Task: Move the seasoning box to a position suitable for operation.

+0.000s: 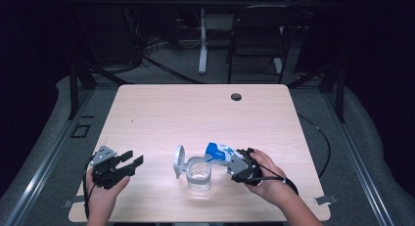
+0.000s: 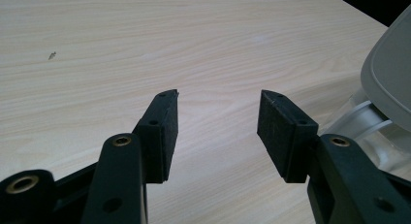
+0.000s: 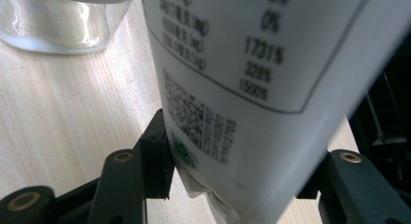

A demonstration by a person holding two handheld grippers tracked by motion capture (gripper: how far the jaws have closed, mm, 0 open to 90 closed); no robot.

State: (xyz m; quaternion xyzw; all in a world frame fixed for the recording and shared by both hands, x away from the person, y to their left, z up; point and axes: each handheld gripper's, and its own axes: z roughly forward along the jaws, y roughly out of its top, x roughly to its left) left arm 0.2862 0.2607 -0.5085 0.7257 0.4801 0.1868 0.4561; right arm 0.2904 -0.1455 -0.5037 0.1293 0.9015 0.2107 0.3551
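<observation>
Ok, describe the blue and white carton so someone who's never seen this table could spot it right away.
Look at the near edge of the pale wooden table. At its middle stands a clear jar with a white flip lid. The carton is tilted over that jar's right rim, clamped in the right tool; it alone is blue and printed.

The left tongs (image 1: 131,163) are black, with a grey three-cornered plate on top. The right tongs (image 1: 234,163) are black too, with a grey part near the front. Each jaw is a flat black block on a black arm. Round brass-coloured rings sit in the arms. A thin black cable runs from each. The forearms are bare.
</observation>
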